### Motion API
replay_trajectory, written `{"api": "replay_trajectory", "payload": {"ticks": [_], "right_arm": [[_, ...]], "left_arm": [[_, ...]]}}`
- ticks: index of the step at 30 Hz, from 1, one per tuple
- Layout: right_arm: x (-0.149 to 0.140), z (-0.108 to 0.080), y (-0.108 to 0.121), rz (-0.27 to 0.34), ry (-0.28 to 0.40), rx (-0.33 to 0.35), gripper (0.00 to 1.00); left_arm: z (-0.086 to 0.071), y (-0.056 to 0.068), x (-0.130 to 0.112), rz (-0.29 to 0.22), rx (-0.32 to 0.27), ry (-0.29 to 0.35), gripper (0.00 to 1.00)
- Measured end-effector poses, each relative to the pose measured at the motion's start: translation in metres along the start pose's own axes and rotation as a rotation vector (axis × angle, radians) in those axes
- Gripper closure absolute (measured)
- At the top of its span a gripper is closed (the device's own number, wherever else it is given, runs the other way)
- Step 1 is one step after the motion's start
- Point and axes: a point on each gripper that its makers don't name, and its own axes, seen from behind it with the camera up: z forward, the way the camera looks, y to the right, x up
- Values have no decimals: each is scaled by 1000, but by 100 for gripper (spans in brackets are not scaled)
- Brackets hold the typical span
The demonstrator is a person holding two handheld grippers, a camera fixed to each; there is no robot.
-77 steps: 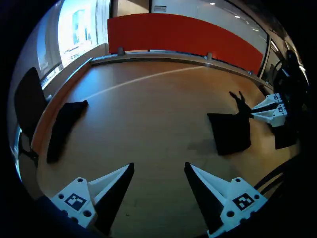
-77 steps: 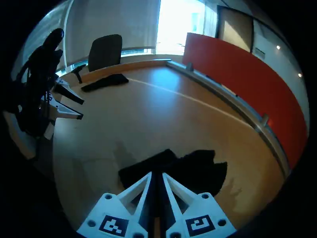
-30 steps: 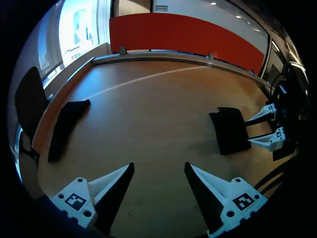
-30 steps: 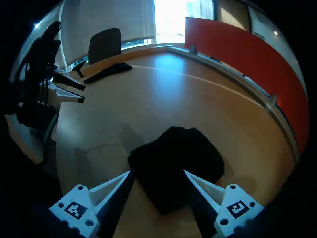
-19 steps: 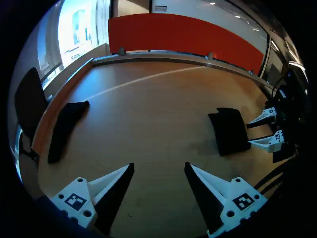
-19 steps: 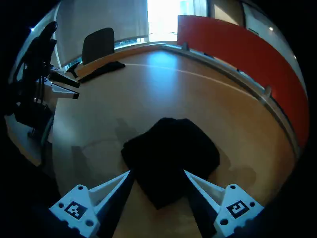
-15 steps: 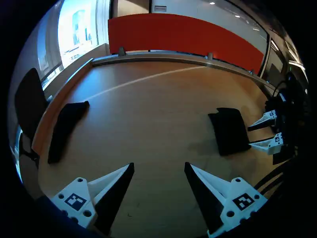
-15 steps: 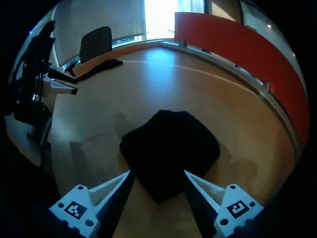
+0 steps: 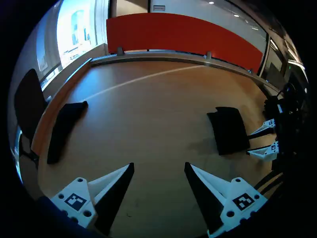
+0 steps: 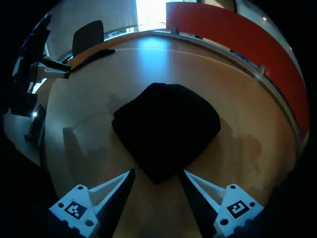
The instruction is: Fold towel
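Observation:
A black towel (image 10: 166,127), folded into a compact rectangle, lies flat on the wooden table (image 10: 158,63). My right gripper (image 10: 156,176) is open, its fingers straddling the towel's near corner without touching it. In the left gripper view the same towel (image 9: 229,129) sits at the right, with the right gripper (image 9: 249,144) open just beside its edge. My left gripper (image 9: 158,168) is open over bare table with nothing between its fingers. The left gripper (image 10: 67,69) also appears far off at the left in the right gripper view.
A second black cloth (image 9: 63,129) lies along the table's left edge, seen too as a dark strip (image 10: 93,57). A dark office chair (image 9: 27,105) stands beyond that edge. A red partition (image 9: 182,33) runs behind a metal rail (image 9: 166,55) at the table's far side.
The right gripper let go of the towel, opened, and drew back; the towel now lies folded. In the last half second the right gripper tilted down over it. The left gripper stayed still.

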Motion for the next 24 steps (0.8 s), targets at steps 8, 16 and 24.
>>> {"api": "replay_trajectory", "payload": {"ticks": [8, 16, 24], "right_arm": [[-7, 2, 2, 12, -11, -11, 30], [-9, 1, 8, 34, -10, -17, 50], [-11, 0, 5, 34, -12, -12, 79]], "left_arm": [[0, 0, 0, -3, -1, 0, 6], [0, 0, 0, -1, -2, 2, 6], [0, 0, 0, -2, -1, 3, 6]]}}
